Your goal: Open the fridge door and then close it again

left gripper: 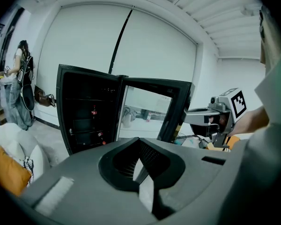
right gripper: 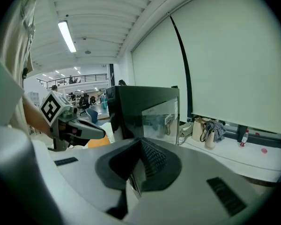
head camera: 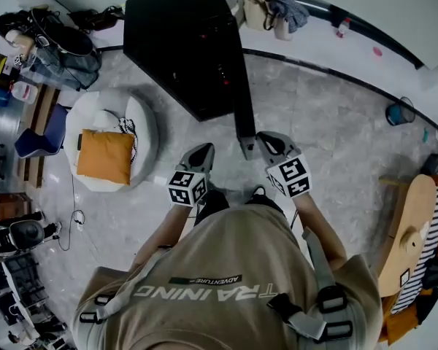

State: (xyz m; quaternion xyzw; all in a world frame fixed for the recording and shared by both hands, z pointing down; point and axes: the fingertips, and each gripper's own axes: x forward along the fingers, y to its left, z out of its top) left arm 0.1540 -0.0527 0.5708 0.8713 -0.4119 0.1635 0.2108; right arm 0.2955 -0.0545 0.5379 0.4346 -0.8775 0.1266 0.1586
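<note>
The fridge (head camera: 182, 42) is standing with its door (head camera: 242, 100) jutting edge-on toward the person (head camera: 226, 268), the right gripper (head camera: 266, 141) hovering just beside the door's free edge, the left gripper (head camera: 202, 152) nearby, both pinched together on nothing, bare floor (head camera: 328, 137) lying open rightward.

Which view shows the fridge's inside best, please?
The left gripper view: it looks into the open fridge, shelves visible. The head view sees it steeply from above, dark; the right gripper view, mostly the door.
</note>
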